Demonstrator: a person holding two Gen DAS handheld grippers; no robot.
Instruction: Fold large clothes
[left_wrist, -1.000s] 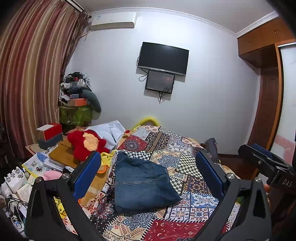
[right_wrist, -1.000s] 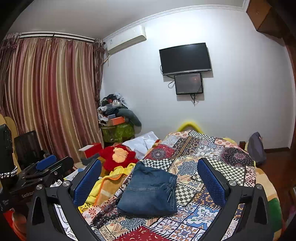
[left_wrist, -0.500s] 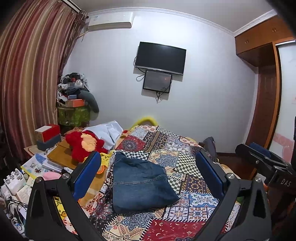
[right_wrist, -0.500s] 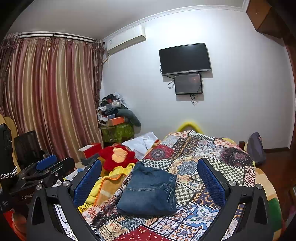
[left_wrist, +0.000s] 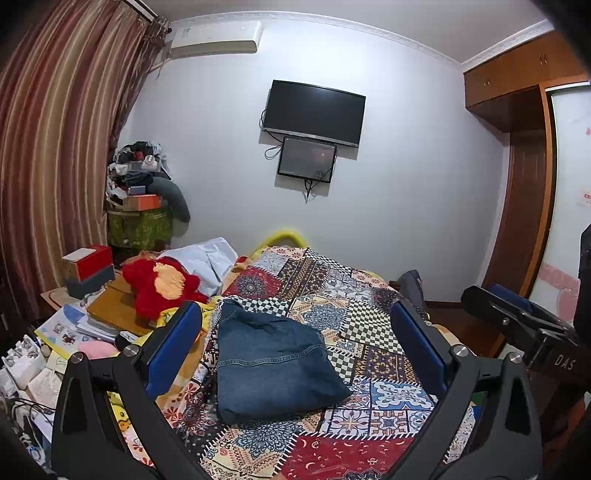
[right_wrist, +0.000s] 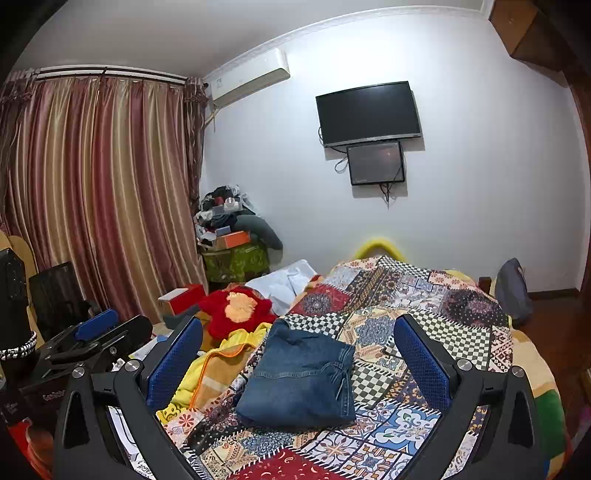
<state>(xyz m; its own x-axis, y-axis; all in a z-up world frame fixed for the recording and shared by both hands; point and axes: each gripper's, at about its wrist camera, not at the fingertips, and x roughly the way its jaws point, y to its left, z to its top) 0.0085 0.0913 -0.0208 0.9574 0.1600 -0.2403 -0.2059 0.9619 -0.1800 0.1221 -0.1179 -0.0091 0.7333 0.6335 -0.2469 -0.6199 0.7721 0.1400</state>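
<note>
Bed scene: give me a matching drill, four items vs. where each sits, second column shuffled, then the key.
Items:
1. jeans
2. red plush
3. TV
4. air conditioner

Places:
A. high on the wall, beside the curtain top
B. folded on the patchwork quilt, between the open left gripper fingers in its view
C. mid-wall, above a smaller screen
D. at the bed's left edge, beside the stacked books

Pairs: 1-B, 2-D, 3-C, 4-A
</note>
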